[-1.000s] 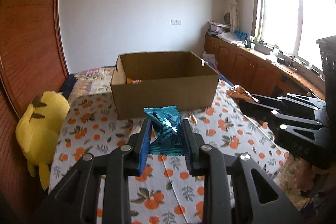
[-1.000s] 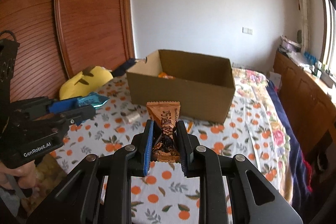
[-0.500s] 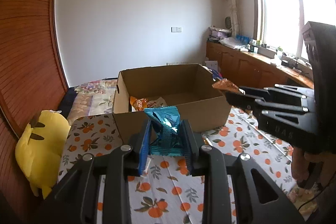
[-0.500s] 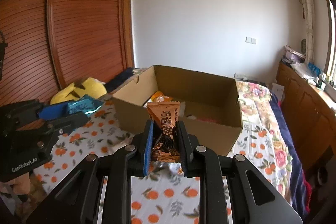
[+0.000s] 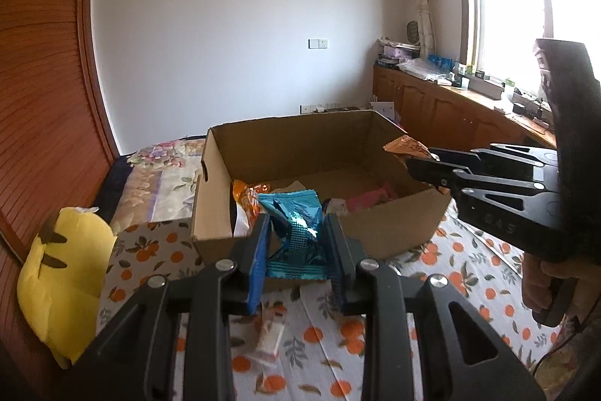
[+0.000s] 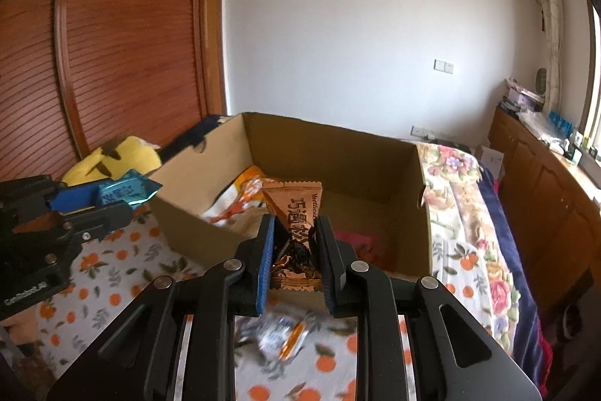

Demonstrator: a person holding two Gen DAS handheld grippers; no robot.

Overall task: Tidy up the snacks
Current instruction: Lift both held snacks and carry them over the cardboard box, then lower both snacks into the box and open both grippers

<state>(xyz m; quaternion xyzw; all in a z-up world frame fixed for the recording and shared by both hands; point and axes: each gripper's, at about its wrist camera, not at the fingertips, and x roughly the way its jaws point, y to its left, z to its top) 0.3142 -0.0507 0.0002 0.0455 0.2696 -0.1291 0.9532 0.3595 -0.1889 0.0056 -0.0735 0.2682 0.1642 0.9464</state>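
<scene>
My left gripper (image 5: 296, 243) is shut on a shiny blue snack packet (image 5: 295, 232), held just before the near wall of an open cardboard box (image 5: 394, 224). My right gripper (image 6: 293, 247) is shut on a brown snack packet (image 6: 296, 213) with printed characters, at the box's (image 6: 338, 153) near edge. Inside the box lie an orange-and-white bag (image 6: 240, 198) and a pink packet (image 6: 355, 241). Each gripper shows in the other view: the right one (image 5: 420, 160) with its brown packet (image 5: 405, 147), the left one (image 6: 109, 200) with its blue packet (image 6: 126, 192).
The box stands on a bed with an orange-print sheet (image 5: 469, 273). A yellow plush toy (image 5: 60, 280) lies at the left by a wooden wardrobe (image 6: 131, 36). Small loose wrapped snacks (image 6: 285, 333) lie on the sheet below the grippers. Wooden cabinets (image 5: 450, 115) run under the window at right.
Both grippers have moved forward toward the box with their packets held. The box now looms larger and its inside contents show.
</scene>
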